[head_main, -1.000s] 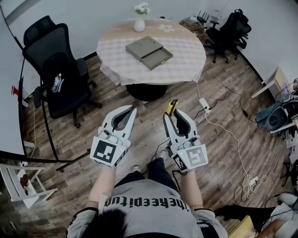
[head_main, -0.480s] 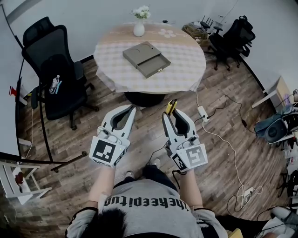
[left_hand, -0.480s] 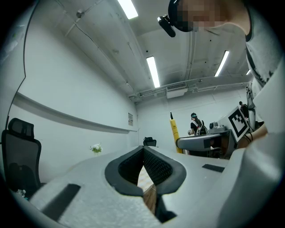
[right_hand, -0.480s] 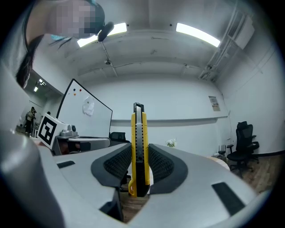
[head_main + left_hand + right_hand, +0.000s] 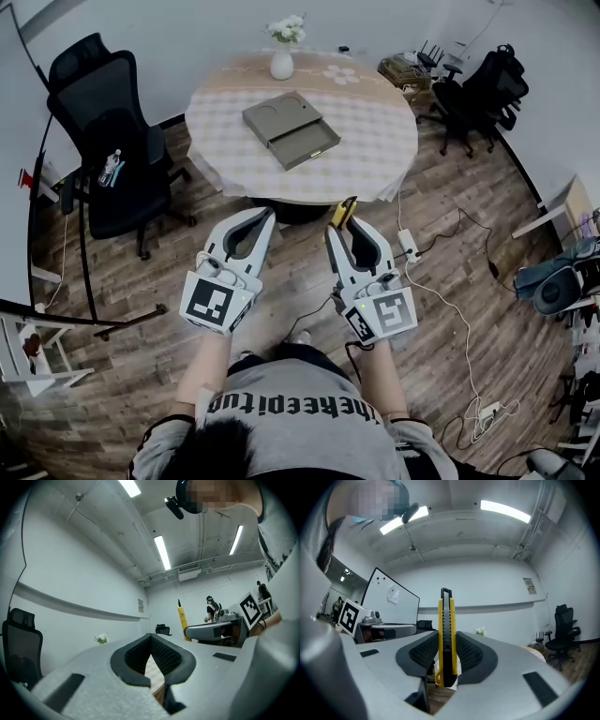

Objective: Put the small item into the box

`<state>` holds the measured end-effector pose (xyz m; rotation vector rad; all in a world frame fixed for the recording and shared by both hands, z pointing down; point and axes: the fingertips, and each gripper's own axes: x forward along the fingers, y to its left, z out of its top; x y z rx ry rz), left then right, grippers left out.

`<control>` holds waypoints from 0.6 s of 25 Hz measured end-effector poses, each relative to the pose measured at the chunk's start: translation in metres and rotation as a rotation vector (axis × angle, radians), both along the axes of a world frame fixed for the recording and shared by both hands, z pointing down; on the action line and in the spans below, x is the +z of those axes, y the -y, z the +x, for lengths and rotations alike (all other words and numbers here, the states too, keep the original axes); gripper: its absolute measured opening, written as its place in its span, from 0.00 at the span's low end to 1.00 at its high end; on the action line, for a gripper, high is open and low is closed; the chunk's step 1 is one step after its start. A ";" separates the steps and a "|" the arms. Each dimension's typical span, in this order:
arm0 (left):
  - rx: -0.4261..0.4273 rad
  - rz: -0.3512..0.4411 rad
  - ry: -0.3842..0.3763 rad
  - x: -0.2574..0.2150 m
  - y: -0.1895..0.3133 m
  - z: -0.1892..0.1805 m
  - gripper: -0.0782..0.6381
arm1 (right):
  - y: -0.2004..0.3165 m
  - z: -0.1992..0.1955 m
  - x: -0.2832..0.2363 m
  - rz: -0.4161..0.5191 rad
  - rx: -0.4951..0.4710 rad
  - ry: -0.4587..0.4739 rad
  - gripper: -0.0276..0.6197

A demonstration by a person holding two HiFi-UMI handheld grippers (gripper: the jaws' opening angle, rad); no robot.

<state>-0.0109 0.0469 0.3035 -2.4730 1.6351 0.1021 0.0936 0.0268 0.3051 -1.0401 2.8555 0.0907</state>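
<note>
Head view: box (image 5: 291, 128) inside table edge (image 5: 281, 192)

A flower vase (image 5: 282, 62) tops the round table (image 5: 375, 131).

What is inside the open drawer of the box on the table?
The drawer, pulled out of the box, looks empty where it shows; its back part under the box top is covered. The yellow knife is clamped in the right tool, away from the table.
</note>
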 end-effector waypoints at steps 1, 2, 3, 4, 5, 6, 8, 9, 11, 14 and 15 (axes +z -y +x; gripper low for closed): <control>-0.006 0.001 0.001 0.000 0.004 0.003 0.13 | 0.004 0.003 0.000 -0.001 -0.006 0.002 0.23; -0.012 0.002 0.002 -0.001 0.007 0.006 0.13 | 0.008 0.006 0.001 -0.002 -0.012 0.003 0.23; -0.018 0.002 0.003 -0.001 0.011 0.010 0.13 | 0.012 0.009 0.001 -0.002 -0.019 0.004 0.23; -0.025 0.002 0.004 -0.001 0.014 0.014 0.13 | 0.016 0.013 0.002 -0.003 -0.025 0.004 0.23; -0.031 0.003 0.004 -0.001 0.016 0.017 0.13 | 0.019 0.016 0.002 -0.003 -0.031 0.004 0.23; -0.038 0.003 0.004 -0.001 0.019 0.021 0.13 | 0.022 0.018 0.002 -0.003 -0.037 0.003 0.23; -0.050 0.002 0.005 -0.001 0.024 0.027 0.13 | 0.028 0.023 0.001 -0.004 -0.051 0.002 0.23; -0.054 0.001 0.006 -0.001 0.026 0.031 0.13 | 0.030 0.026 0.001 -0.005 -0.058 0.003 0.23; -0.063 -0.003 0.011 -0.001 0.030 0.036 0.13 | 0.036 0.031 0.000 -0.004 -0.065 0.006 0.23; -0.077 -0.010 0.017 -0.001 0.037 0.040 0.13 | 0.043 0.038 0.000 -0.006 -0.070 0.014 0.23; -0.081 -0.012 0.017 -0.001 0.039 0.040 0.13 | 0.045 0.039 0.000 -0.008 -0.072 0.017 0.23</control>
